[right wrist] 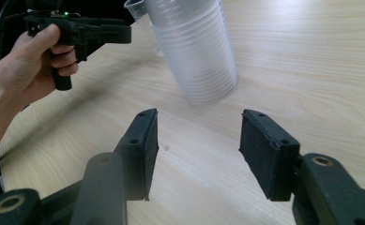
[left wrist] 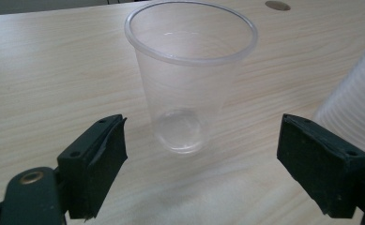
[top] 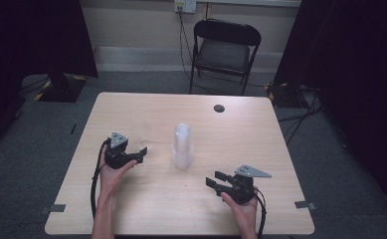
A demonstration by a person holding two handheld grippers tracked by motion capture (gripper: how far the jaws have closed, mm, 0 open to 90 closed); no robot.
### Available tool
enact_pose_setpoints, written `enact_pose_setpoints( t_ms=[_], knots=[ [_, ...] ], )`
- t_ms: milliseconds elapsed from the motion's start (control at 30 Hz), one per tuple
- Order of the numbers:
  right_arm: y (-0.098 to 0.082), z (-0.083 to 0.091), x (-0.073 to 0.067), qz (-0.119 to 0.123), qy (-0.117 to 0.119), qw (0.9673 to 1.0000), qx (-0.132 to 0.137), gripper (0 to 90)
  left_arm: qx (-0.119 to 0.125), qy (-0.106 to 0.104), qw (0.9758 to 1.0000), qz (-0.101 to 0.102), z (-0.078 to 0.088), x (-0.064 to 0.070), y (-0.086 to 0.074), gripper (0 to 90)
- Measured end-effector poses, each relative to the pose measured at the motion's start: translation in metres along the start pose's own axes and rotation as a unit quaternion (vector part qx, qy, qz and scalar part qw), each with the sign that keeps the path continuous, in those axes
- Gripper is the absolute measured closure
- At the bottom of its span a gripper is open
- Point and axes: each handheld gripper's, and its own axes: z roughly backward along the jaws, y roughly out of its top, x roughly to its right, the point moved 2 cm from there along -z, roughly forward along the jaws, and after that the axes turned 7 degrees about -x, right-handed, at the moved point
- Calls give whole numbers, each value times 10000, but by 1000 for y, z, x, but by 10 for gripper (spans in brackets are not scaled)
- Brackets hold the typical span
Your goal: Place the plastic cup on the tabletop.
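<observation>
A single clear plastic cup (left wrist: pixel 192 79) stands upright on the wooden table (top: pixel 131 209), just beyond my left gripper (left wrist: pixel 202 140). That gripper is open, with the cup ahead of its pads and untouched. In the high view the left gripper (top: pixel 142 153) points right toward a tall stack of clear cups (top: pixel 182 145) at the table's middle. My right gripper (top: pixel 215 179) is open with nothing between its pads and points left, short of the stack (right wrist: pixel 196 51). The right gripper view has its own jaws (right wrist: pixel 199 136) wide apart, and farther off a hand holding the left gripper (right wrist: pixel 119 33).
A dark round hole (top: pixel 219 108) sits in the tabletop near the far edge. A black folding chair (top: pixel 226 50) stands behind the table. Cables trail from both grippers toward the near edge. Black curtains hang at both sides of the room.
</observation>
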Motion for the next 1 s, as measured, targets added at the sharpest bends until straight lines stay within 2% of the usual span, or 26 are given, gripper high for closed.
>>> enact_pose_setpoints(
  t_ms=[67, 133, 167, 300, 367, 533, 733, 767, 900, 967, 1000],
  knots=[
    [-1, 1, 1, 8, -11, 10000, 4, 468, 13, -51, 9999, -85, 6, 2, -3, 157],
    [-1, 2, 2, 5, -25, 10000, 2, 468, -14, -83, 10000, -51, 9, 3, -4, 156],
    [-1, 2, 3, -4, -29, 10000, 4, 468, -29, -81, 9999, -111, 11, 3, -5, 157],
    [-3, 4, 5, -42, -64, 10000, 18, 468, 138, 2, 9997, -181, 22, 10, -9, 159],
    [-4, 5, 7, -57, -82, 9999, 17, 468, 202, -53, 9997, -138, 27, 12, -11, 159],
    [-6, 5, 8, -77, -100, 9999, 15, 468, 320, -149, 9987, -359, 40, 26, -18, 161],
    [-8, 4, 8, -53, -120, 9999, 16, 464, 325, -212, 9987, -327, 53, 38, -28, 170],
    [-9, 4, 7, -63, -120, 9999, 15, 463, 339, -209, 9988, -271, 55, 41, -30, 170],
    [-9, 4, 6, -29, -110, 9999, 38, 462, 221, -119, 9992, -308, 62, 50, -37, 165],
    [-10, 4, 6, -37, -110, 9999, 45, 461, 355, -304, 9986, -236, 64, 55, -41, 168],
    [-10, 4, 6, -34, -116, 9999, 43, 459, 328, -244, 9988, -276, 65, 57, -43, 174]
  ],
)
